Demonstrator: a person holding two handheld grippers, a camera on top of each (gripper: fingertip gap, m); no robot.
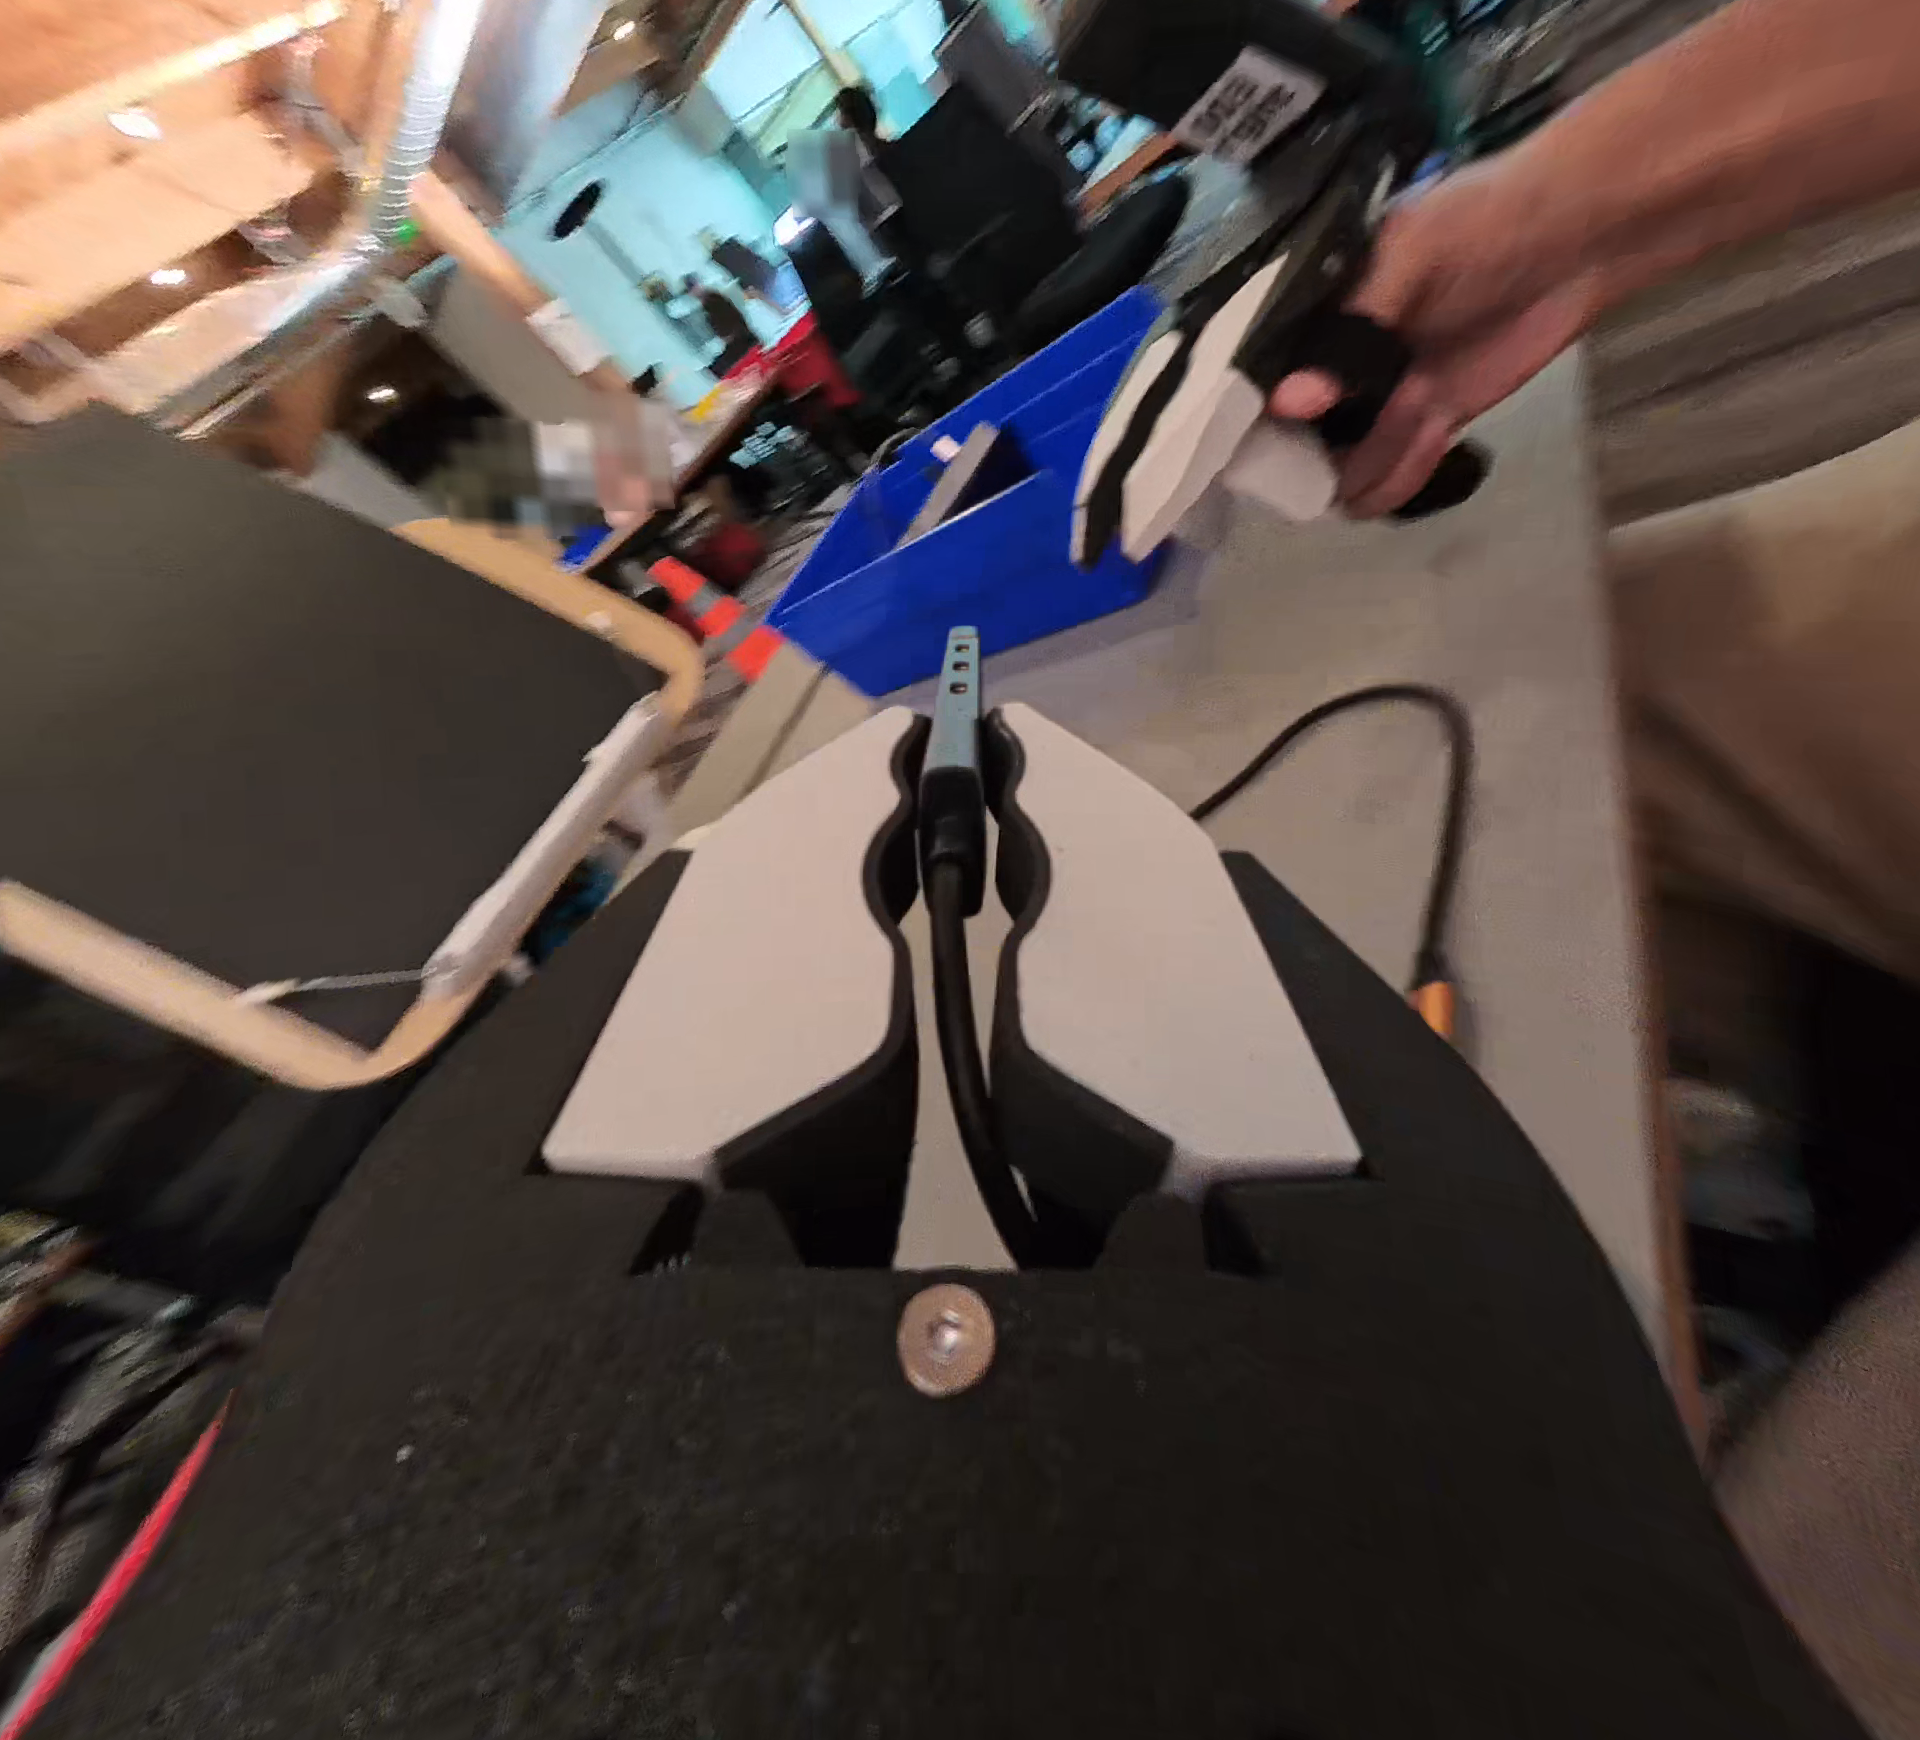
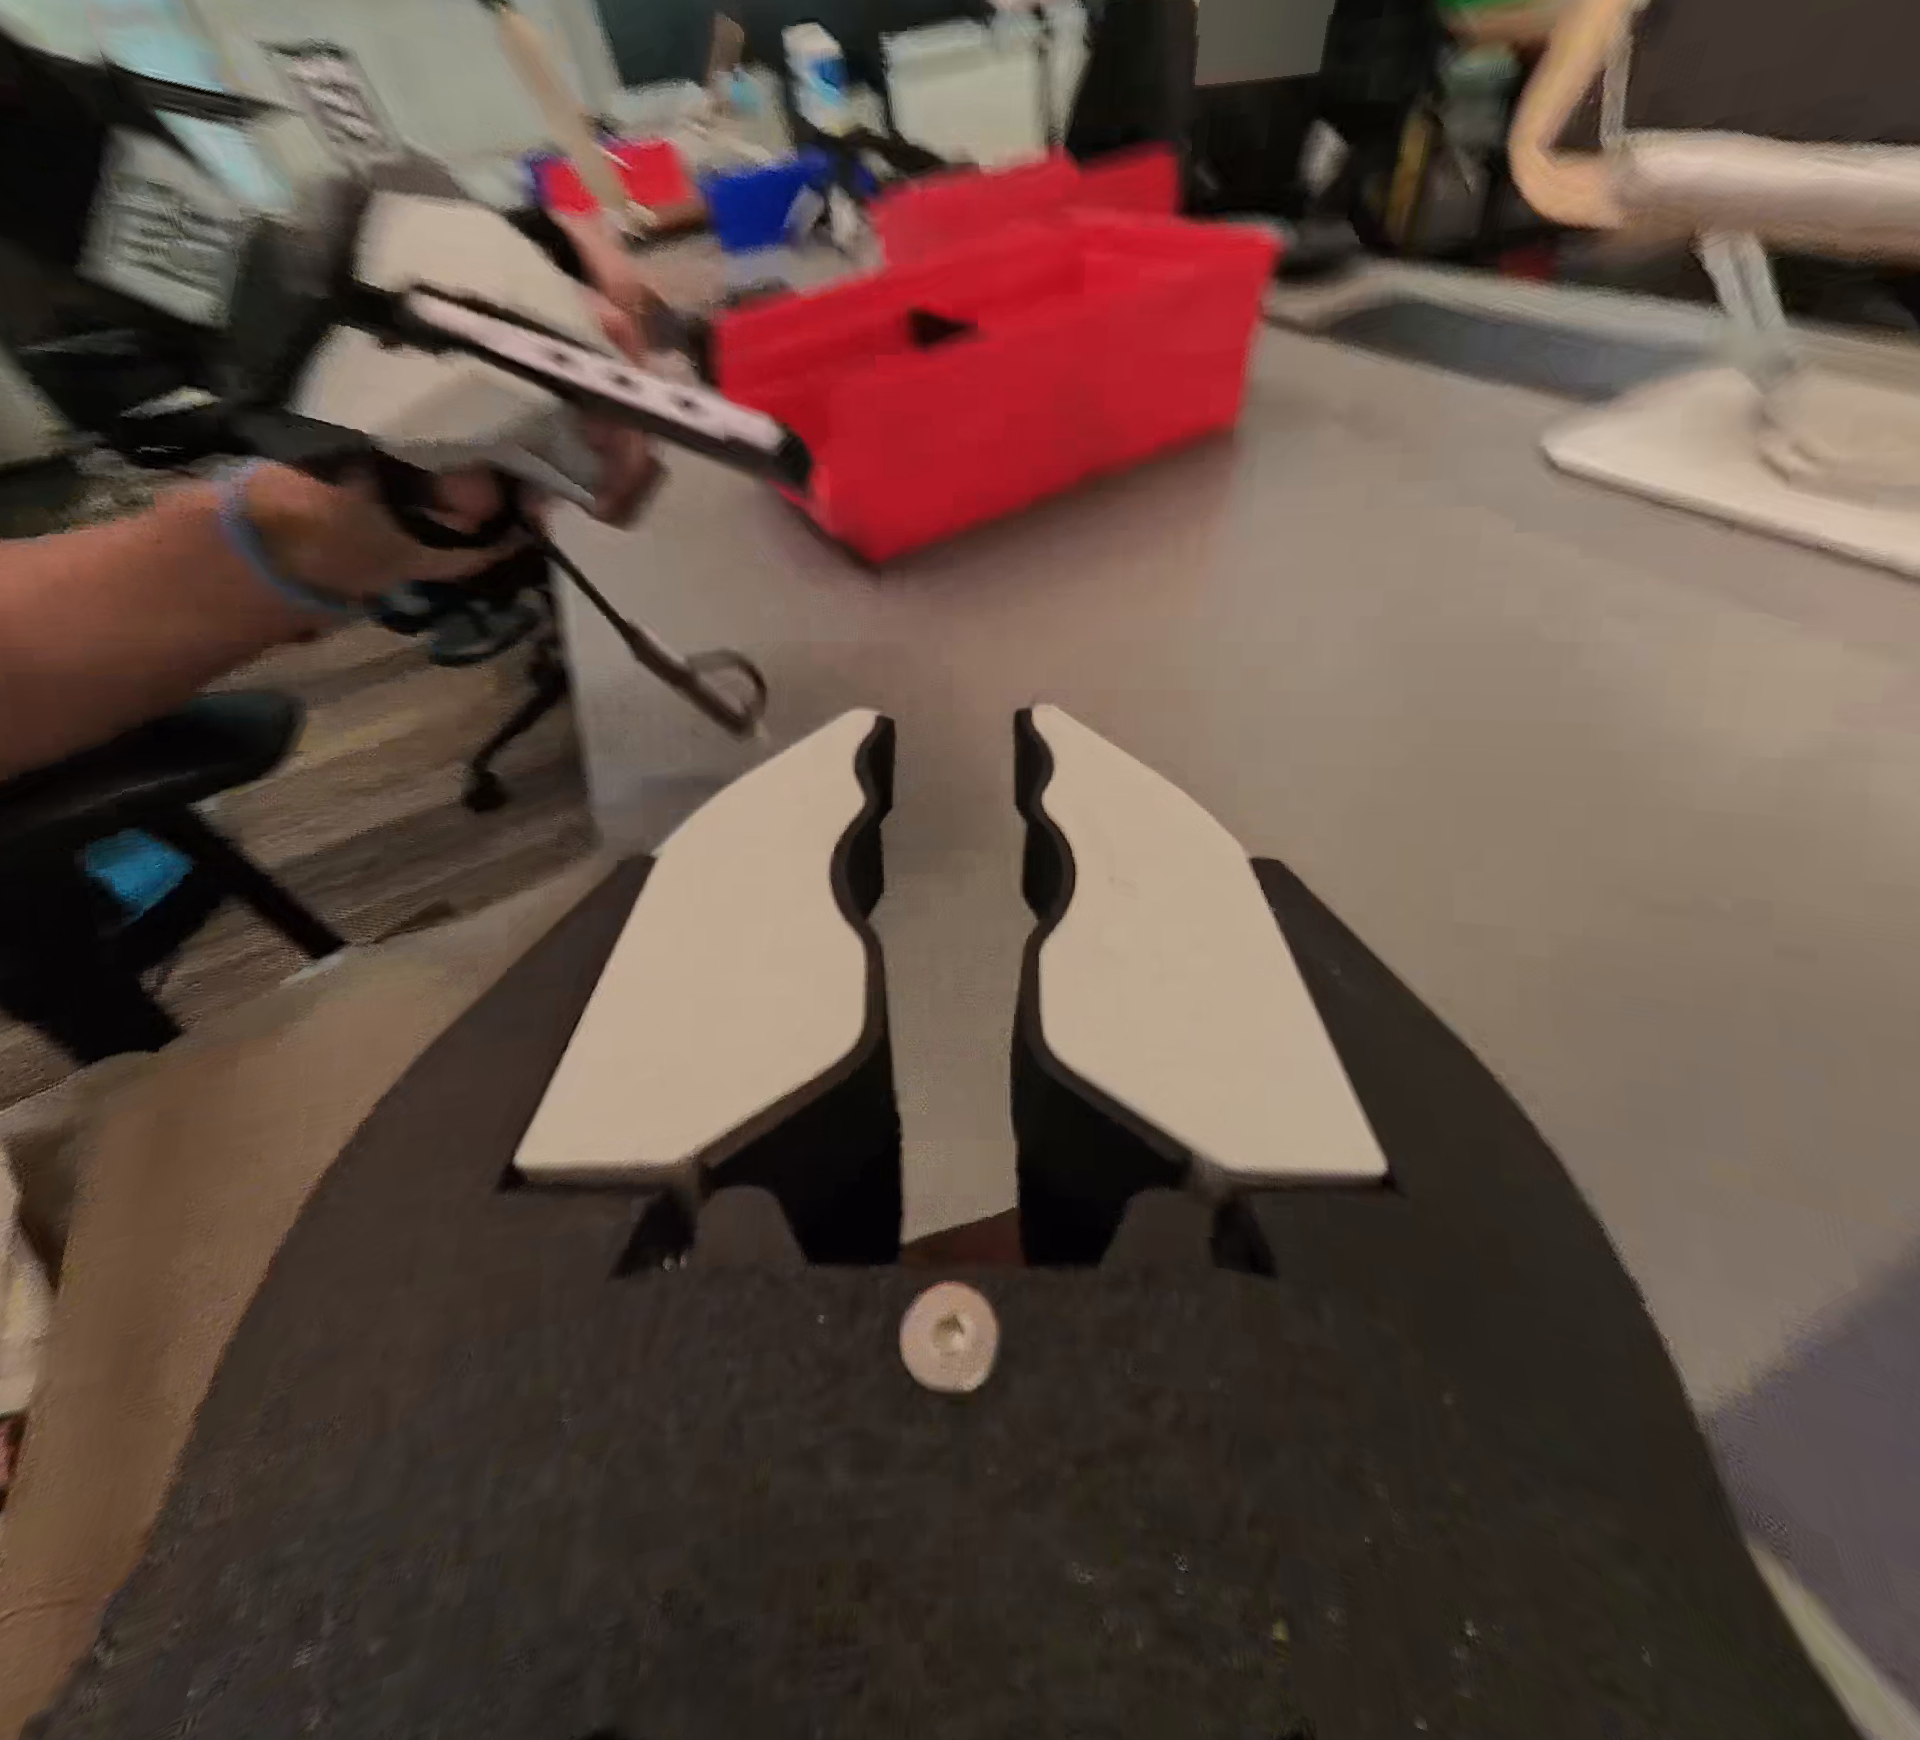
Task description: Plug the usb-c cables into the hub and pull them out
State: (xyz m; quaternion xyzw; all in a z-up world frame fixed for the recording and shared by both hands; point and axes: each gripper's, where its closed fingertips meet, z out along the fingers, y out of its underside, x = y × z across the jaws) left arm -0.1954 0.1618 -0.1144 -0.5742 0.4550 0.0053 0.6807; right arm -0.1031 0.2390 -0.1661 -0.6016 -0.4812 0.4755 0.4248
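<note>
Clamping hub in L gripper; R gripper agape, empty

Left gripper clamped — right gripper parted.

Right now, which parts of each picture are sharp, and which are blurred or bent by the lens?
Left wrist view: the left gripper and the hub between its fingers are sharp; the blue bin and the room behind smear. Right wrist view: the right gripper is fairly sharp, the red bin is blurred. Both views bulge at the edges.
</note>
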